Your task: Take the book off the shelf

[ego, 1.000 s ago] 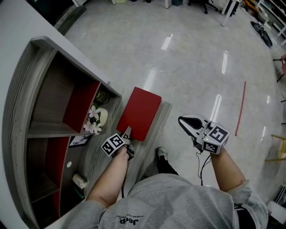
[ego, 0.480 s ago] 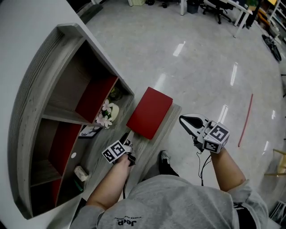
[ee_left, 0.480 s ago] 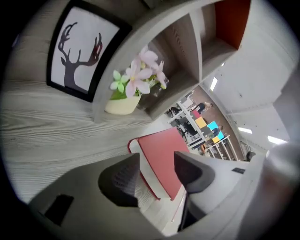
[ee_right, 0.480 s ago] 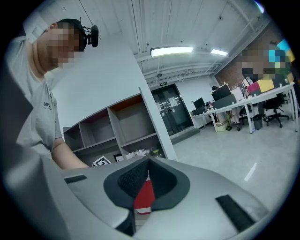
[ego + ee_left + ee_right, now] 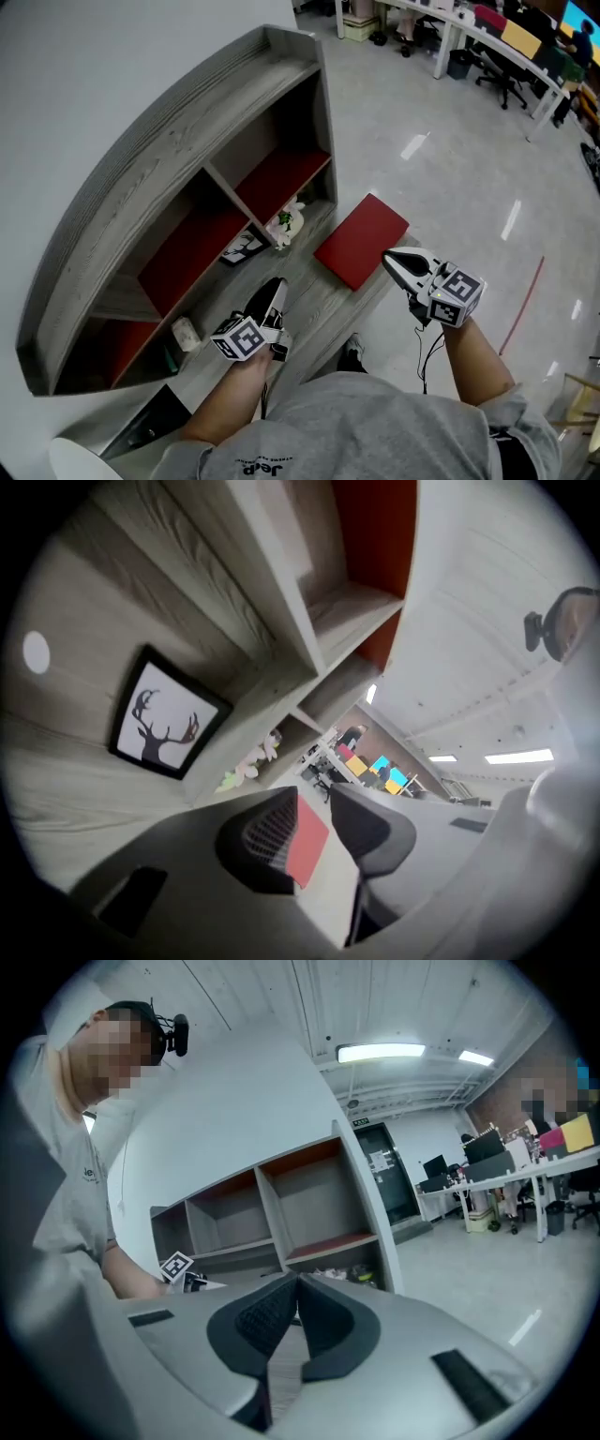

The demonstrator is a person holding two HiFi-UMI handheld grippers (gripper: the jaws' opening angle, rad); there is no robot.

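The flat red book (image 5: 361,241) lies on the grey wooden ledge (image 5: 309,314) at two o'clock from the empty left gripper (image 5: 276,291), whose jaws have just been closing to a slit, while the right gripper (image 5: 394,261) is closed on nothing.

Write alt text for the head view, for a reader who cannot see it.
Seen from above, a red book lies flat on a grey wooden ledge before an open shelf unit. The person's shut right gripper sits beside the book's edge; the left gripper, jaws just closing with nothing between them, hovers in front of the shelves.
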